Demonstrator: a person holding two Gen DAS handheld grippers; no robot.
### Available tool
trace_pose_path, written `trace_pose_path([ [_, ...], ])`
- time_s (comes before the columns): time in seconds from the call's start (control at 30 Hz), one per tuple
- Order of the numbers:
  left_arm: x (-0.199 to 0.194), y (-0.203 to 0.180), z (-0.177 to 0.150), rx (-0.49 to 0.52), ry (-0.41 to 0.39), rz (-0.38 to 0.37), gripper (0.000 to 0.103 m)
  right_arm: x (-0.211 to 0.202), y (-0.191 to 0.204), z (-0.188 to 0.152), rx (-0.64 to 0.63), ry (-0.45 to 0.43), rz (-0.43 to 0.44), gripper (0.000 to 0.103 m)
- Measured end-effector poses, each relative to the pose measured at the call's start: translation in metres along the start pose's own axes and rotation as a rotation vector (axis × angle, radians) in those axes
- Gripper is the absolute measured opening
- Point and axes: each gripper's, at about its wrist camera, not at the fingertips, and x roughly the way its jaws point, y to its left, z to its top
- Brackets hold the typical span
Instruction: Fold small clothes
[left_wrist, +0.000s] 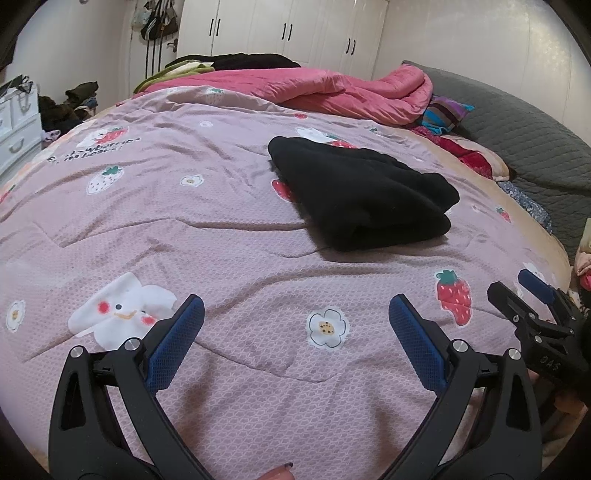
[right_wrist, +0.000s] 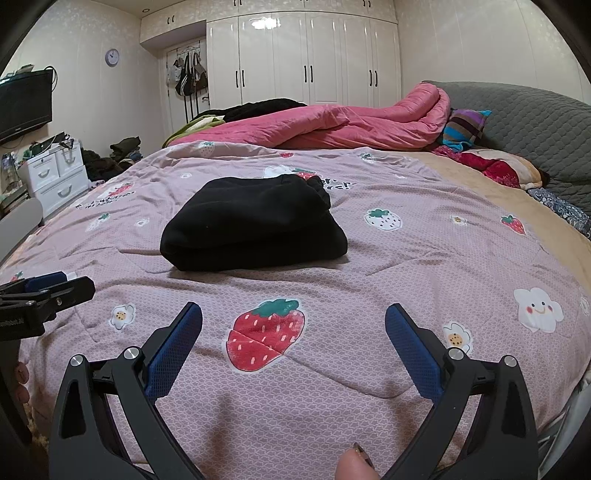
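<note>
Bright overhead light, soft shadows, strong fisheye edge warp.

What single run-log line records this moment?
left gripper: open, empty | right gripper: open, empty | black garment: folded on quilt, untouched

The folded garment (right_wrist: 255, 223) lies on the bed (right_wrist: 406, 258) ahead of my right hand-held gripper (right_wrist: 293, 345); my left hand-held gripper (left_wrist: 295, 341) sits beside it (both apart from the garment).
</note>
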Motion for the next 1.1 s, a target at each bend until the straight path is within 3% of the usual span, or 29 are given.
trace_pose_path([
  [1.1,0.0038,0.0021,-0.0022,0.008,0.020,0.040,0.094,0.0015,0.0027,-0.0020,-0.003,0.002,-0.012,0.099],
])
